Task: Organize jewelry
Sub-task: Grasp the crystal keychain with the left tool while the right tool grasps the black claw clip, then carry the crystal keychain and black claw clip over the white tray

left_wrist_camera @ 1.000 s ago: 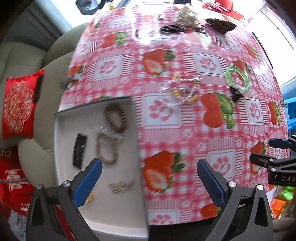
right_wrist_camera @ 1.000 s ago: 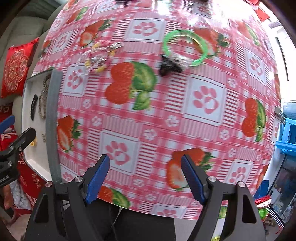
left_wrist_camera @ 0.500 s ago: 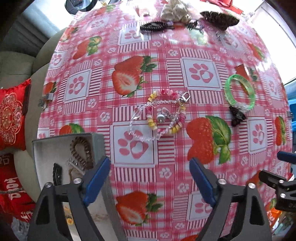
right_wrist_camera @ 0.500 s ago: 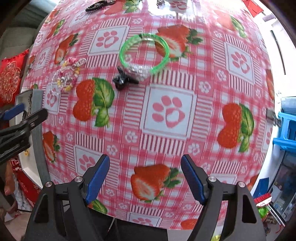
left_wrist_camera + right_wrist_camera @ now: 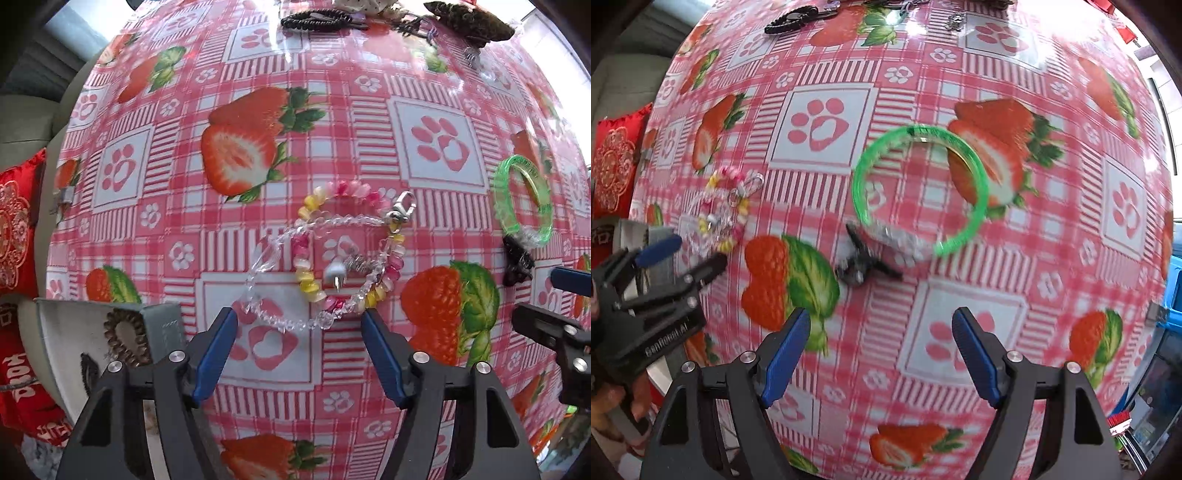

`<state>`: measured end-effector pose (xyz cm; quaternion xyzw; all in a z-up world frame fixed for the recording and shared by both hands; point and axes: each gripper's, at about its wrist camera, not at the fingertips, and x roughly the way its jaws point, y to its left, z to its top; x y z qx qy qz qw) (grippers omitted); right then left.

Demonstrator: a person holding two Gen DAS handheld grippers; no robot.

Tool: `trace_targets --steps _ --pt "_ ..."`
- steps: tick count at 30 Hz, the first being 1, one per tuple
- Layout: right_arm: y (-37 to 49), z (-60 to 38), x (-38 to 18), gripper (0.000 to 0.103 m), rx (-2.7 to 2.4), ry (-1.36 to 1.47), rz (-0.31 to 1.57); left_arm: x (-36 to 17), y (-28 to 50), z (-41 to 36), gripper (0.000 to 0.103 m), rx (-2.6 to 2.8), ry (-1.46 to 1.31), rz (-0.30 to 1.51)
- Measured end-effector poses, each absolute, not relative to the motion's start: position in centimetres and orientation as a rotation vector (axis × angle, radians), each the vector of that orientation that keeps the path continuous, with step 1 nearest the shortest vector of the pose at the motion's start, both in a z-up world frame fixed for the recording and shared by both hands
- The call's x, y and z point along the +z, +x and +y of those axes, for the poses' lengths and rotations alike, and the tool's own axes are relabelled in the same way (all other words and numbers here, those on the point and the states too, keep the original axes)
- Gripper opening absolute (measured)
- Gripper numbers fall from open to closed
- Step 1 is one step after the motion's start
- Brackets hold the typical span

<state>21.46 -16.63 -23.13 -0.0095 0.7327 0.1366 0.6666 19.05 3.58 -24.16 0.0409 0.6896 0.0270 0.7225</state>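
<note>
A pink-and-yellow bead bracelet tangled with a clear bead chain (image 5: 332, 254) lies on the strawberry tablecloth just ahead of my open, empty left gripper (image 5: 297, 328); it also shows in the right wrist view (image 5: 724, 214). A green bangle (image 5: 919, 190) with a clear sparkly piece and a black hair claw (image 5: 860, 264) lie ahead of my open, empty right gripper (image 5: 881, 332). The bangle (image 5: 524, 201) and claw (image 5: 517, 264) also show at the right in the left wrist view. A white tray (image 5: 59, 332) at the lower left holds a brown coil hair tie (image 5: 127, 341) and a black clip.
Dark hair ties and clips (image 5: 321, 20) lie at the table's far edge. A red cushion (image 5: 18, 225) sits on a sofa left of the table. The left gripper (image 5: 646, 288) shows at the left in the right wrist view. A blue bin (image 5: 1174, 284) stands at the right.
My left gripper has moved from over the tray forward and right to the bead bracelet. My right gripper has moved forward toward the green bangle and black claw. Both stayed open.
</note>
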Motion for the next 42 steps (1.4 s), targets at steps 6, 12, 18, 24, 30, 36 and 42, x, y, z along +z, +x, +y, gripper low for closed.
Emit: trace_targets --steps 6,12,18,24,30,36,42 --pt "24.2 -14.2 -24.1 0.074 0.314 -0.048 1.64 -24.0 19.7 3.1 0.056 0.015 0.07 1.508" --pt "24.0 -11.8 -23.5 0.027 0.308 -0.14 1.594 -23.7 19.8 1.9 0.015 -0.009 0.067 1.494" --pt "23.0 -10.8 -23.0 0.024 0.336 -0.11 1.589 -22.7 18.7 1.9 0.014 -0.004 -0.013 1.488" --pt "19.0 -12.3 -22.2 0.024 0.374 -0.095 1.598 -21.7 15.2 1.0 0.014 -0.032 -0.038 1.5" --pt "16.2 -13.4 -22.2 0.024 0.376 -0.095 1.616 -22.6 11.3 0.2 0.014 -0.032 -0.068 1.548" --pt "14.0 -14.2 -22.9 0.024 0.373 -0.11 1.635 -23.3 8.6 -0.3 0.014 0.006 -0.031 1.581" --pt "12.4 -14.7 -23.1 0.024 0.374 -0.116 1.647 -22.4 6.2 1.4 0.014 0.07 -0.054 1.557"
